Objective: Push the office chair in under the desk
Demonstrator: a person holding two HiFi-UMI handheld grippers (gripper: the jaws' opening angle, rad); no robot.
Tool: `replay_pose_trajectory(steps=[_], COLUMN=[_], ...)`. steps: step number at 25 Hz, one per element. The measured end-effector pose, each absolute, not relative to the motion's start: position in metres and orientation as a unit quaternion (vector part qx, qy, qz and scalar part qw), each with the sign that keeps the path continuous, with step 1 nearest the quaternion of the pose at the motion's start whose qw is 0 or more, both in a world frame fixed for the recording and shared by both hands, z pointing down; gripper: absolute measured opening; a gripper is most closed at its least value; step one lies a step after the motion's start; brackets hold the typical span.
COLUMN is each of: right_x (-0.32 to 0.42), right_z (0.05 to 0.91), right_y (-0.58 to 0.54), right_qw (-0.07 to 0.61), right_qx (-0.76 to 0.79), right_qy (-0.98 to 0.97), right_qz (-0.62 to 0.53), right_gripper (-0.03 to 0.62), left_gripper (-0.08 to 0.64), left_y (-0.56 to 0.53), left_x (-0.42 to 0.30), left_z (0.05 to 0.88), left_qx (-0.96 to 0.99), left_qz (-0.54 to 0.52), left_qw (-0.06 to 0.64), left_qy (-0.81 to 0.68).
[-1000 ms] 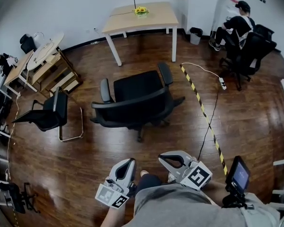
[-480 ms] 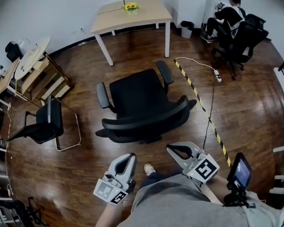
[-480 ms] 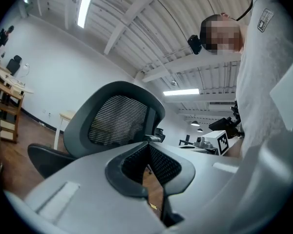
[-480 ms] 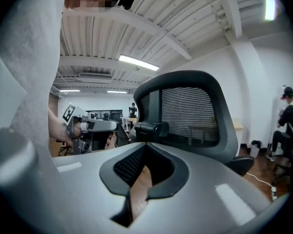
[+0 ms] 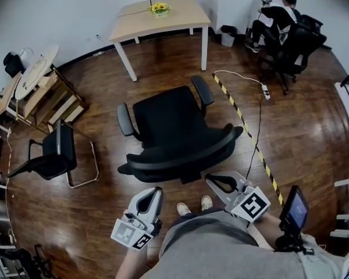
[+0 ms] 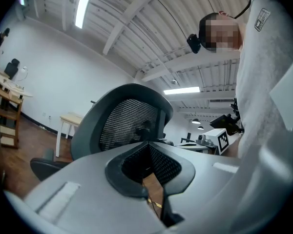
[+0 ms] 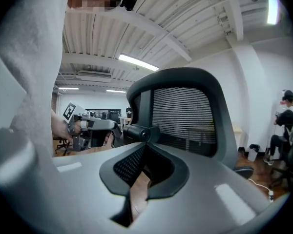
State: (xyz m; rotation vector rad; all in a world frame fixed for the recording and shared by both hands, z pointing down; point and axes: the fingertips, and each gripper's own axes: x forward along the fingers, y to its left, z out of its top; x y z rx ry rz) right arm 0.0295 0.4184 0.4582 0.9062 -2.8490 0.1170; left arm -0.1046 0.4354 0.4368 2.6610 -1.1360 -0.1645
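1. Left gripper (image 5: pixel 153 193): held low in front of the operator's body, pointing toward the chair. Its jaws are pressed together with nothing between them.
2. Right gripper (image 5: pixel 213 181): held alongside the left one on the same heading. Its jaws are also pressed together and empty.
3. Both gripper tips sit just behind the backrest (image 5: pixel 183 150) of the office chair (image 5: pixel 168 118), the right tip nearer to the backrest rim. No view confirms contact.
4. Office chair: stands near the middle of the wooden floor (image 5: pixel 104 202). The backrest faces the operator, and the seat and both armrests face the desk (image 5: pixel 163 21). The chair is not under the desk, and bare floor lies between the seat front and the desk legs.
5. Yellow-black tape strip (image 5: pixel 242 124): runs diagonally across the floor to the right of the chair. A white power strip (image 5: pixel 266 92) with its cable lies just beyond the tape.
6. Black cantilever chair (image 5: pixel 55 150): stands near the left edge of the floor, with wooden shelving (image 5: pixel 52 95) beyond it.
7. Desk: stands at the far edge of the floor against the wall and has a light wood top on white legs. Yellow flowers (image 5: pixel 159 7) stand at the far edge of the top.
8. Far right corner of the floor: a small bin (image 5: pixel 227 36) stands beside the desk, and a seated person (image 5: pixel 276 19) occupies a dark chair.
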Motion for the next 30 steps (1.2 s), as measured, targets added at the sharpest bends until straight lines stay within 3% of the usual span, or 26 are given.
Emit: replay_pose_trajectory(steps=[7,10,11,12,13,17,21,30], right_x=[0.065,0.087,0.093,0.098,0.101,0.109,0.116,0.117], right_z=[0.442,0.434,0.433,0.434,0.436,0.444,0.453,0.467], right_y=[0.405,0.390,0.386,0.382,0.379,0.366,0.355,0.332], right_qw=[0.092,0.109,0.120,0.135,0.152,0.223,0.269,0.288], right_qx=[0.288,0.282,0.273,0.261,0.248,0.208,0.190,0.166], right_qy=[-0.953,-0.953,-0.954,-0.955,-0.956,-0.949,-0.937,-0.936], right_qz=[-0.009,-0.030,-0.036,-0.041,-0.047,-0.084,-0.116,-0.114], right_gripper=[0.006,0.009,0.034,0.127,0.170,0.275,0.299,0.331], left_gripper=[0.000,0.046,0.086,0.135,0.184,0.300,0.316,0.319], left_y=[0.423,0.413,0.410,0.407,0.405,0.401,0.398,0.392], left_x=[-0.138,-0.160,-0.165,-0.168,-0.171,-0.169,-0.167,-0.167], left_z=[0.424,0.419,0.421,0.426,0.432,0.456,0.464,0.470], left_qx=[0.907,0.904,0.906,0.906,0.906,0.903,0.900,0.908], left_qz=[0.016,0.059,0.080,0.105,0.133,0.235,0.271,0.291], left_qw=[0.046,0.018,0.013,0.008,0.004,-0.032,-0.051,-0.038], left_qy=[-0.417,-0.422,-0.416,-0.409,-0.402,-0.359,-0.337,-0.299])
